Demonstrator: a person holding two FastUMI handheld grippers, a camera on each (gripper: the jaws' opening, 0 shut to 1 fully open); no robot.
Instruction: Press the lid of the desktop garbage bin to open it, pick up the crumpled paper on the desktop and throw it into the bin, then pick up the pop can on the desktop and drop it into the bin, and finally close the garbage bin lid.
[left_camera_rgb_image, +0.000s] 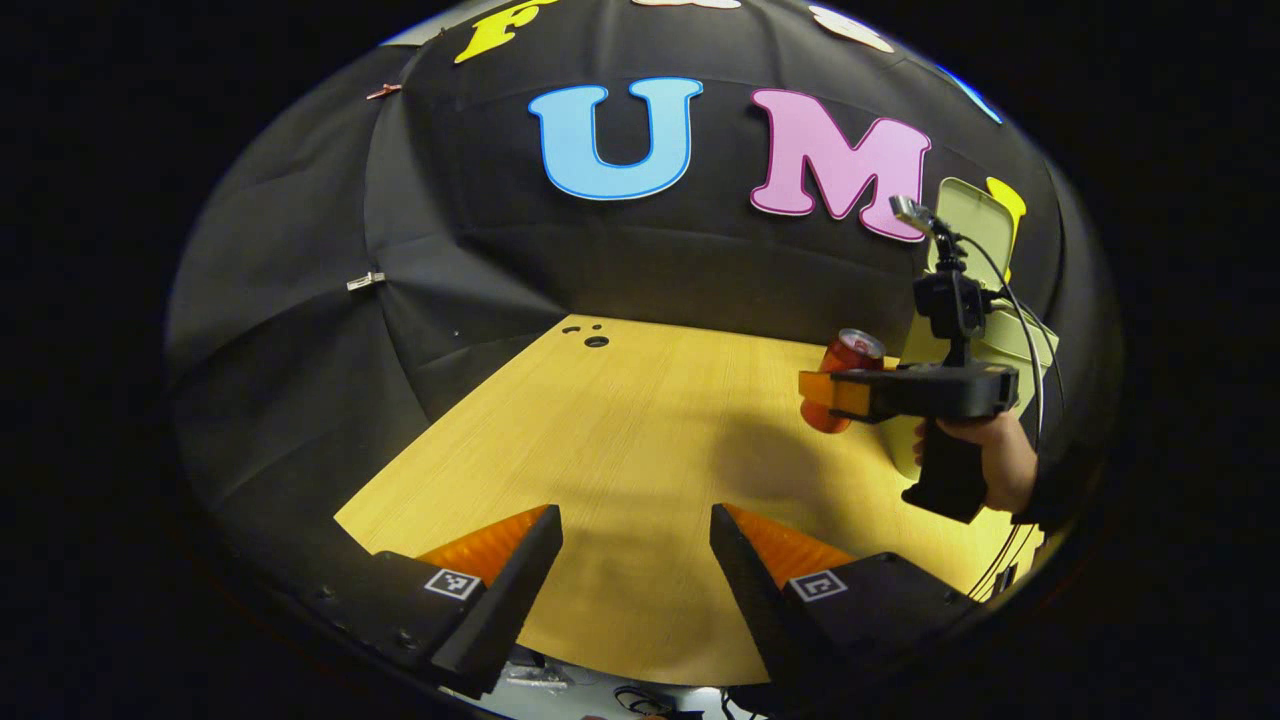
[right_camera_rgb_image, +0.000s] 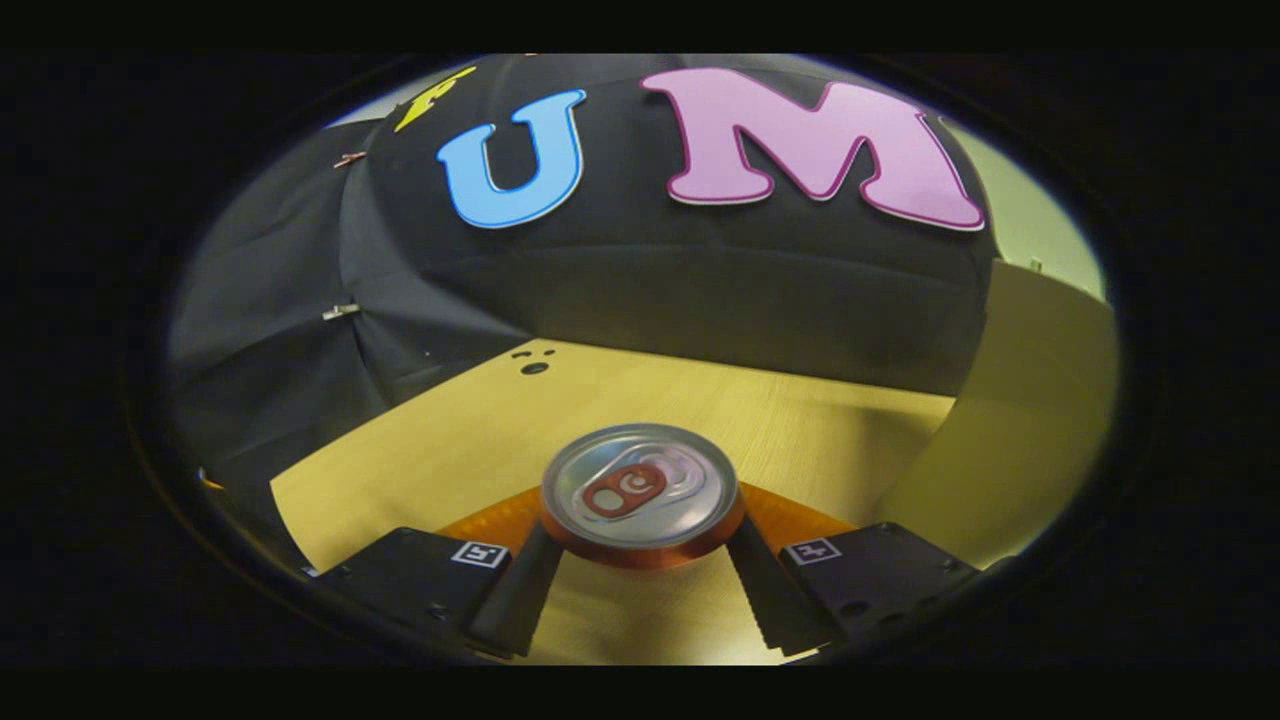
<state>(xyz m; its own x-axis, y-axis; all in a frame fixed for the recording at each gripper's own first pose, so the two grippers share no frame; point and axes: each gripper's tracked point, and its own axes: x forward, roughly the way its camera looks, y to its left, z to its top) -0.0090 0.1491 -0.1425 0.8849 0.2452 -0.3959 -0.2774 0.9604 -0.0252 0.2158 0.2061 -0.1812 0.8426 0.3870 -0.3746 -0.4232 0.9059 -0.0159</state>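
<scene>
Two grippers on the job. The right gripper (right_camera_rgb_image: 640, 575) has the pop can (right_camera_rgb_image: 640, 495) clamped between its fingers, closed down to can width, top of the can facing the camera in the right gripper view. In the left gripper view the same gripper (left_camera_rgb_image: 830, 395) shows at about 3 o'clock, a hand (left_camera_rgb_image: 995, 455) on its grip, with the can (left_camera_rgb_image: 845, 385) lifted off the desktop (left_camera_rgb_image: 620, 440) and tilted (not resting on the wood).

The left gripper (left_camera_rgb_image: 635, 560) sits at 6 o'clock in its own view, fingers spread wide apart, nothing between them, just bare wood under it.

The garbage bin (left_camera_rgb_image: 1000, 330) stands right behind the can at 3 o'clock in the left gripper view, pale green, lid (left_camera_rgb_image: 975, 225) standing up, so it reads as open. In the right gripper view the bin wall (right_camera_rgb_image: 1010, 420) fills the 3 o'clock side, near the can but apart from it.

Progress, as a judgement: lid opened, done. No crumpled paper on the visible desktop, so probably already binned (inside of the bin is hidden, can't confirm). Can is picked up, in carry. Left: move it over the opening, release, then close the lid. Roughly two thirds through.
</scene>
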